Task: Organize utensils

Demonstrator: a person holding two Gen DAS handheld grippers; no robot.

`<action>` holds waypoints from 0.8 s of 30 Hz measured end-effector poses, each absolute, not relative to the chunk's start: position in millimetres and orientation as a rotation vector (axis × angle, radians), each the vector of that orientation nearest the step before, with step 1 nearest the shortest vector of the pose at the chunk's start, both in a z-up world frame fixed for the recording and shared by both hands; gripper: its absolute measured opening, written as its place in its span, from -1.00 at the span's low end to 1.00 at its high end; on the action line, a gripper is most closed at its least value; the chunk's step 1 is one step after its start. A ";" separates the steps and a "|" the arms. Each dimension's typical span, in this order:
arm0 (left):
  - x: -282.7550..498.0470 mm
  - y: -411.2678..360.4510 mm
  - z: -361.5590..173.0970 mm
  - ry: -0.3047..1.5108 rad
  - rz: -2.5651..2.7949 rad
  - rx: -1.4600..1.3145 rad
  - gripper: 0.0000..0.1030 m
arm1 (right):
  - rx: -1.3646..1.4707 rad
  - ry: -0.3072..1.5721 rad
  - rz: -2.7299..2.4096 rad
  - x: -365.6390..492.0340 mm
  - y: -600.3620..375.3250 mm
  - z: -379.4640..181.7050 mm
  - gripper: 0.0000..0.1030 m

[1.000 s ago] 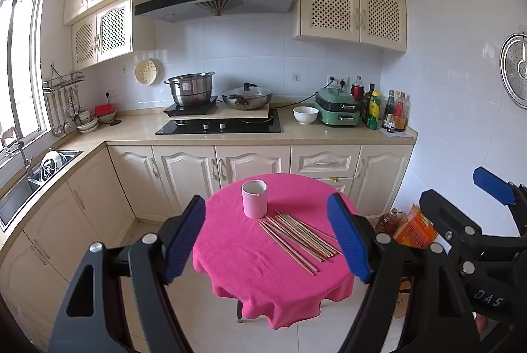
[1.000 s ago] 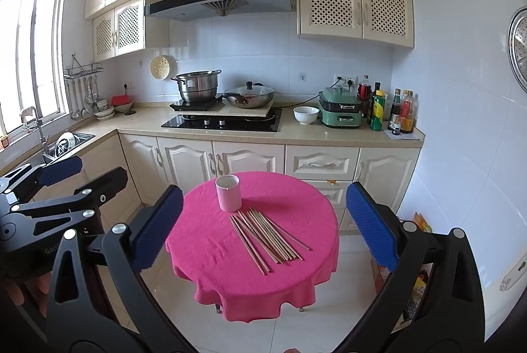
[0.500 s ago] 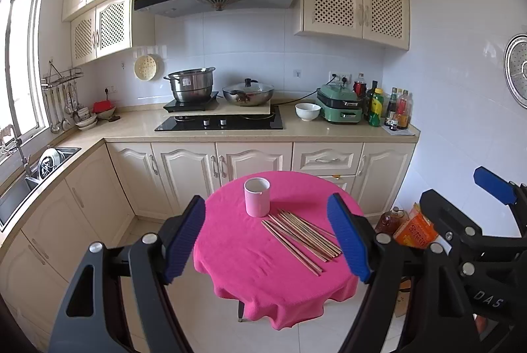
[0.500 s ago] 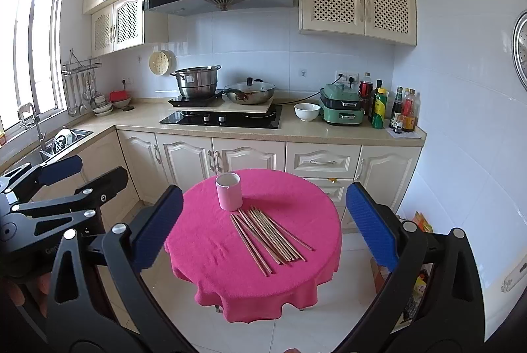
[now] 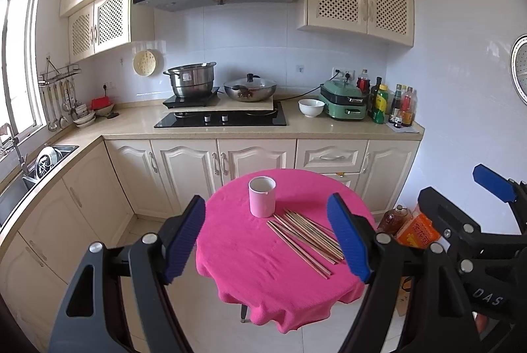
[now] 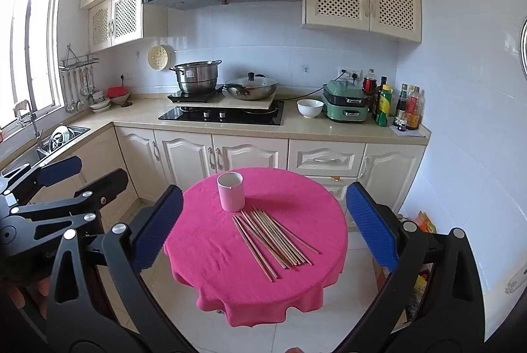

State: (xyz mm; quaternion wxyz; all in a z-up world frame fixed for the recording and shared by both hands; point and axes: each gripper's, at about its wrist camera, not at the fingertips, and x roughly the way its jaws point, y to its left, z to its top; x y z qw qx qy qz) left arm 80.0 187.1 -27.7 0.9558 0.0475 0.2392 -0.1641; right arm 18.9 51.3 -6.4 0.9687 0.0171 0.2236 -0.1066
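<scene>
Chopsticks (image 6: 273, 237) untouched; both claws wide, aloft

Both views distant, facing table (image 5: 263, 270)

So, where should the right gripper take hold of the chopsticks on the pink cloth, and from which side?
Probably from above, at the near ends of the chopsticks. They lie flat on the tablecloth, fanned apart towards the viewer, so single sticks are separable there. At the far ends they bunch against the pink cup. The right gripper is open.
</scene>
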 end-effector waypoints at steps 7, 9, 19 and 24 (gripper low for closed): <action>106.4 187.1 -34.4 0.507 -0.317 0.081 0.46 | 0.022 0.481 -0.203 44.7 48.2 -16.5 0.88; 115.9 185.9 -37.0 0.515 -0.311 0.075 0.46 | 0.017 0.485 -0.199 54.2 44.6 -19.6 0.88; 181.9 158.4 -65.9 0.595 -0.265 0.100 0.46 | 0.023 0.559 -0.135 119.0 14.6 -50.8 0.88; 233.8 133.5 -91.1 0.674 -0.227 0.090 0.46 | 0.019 0.614 -0.093 169.2 -16.8 -73.9 0.88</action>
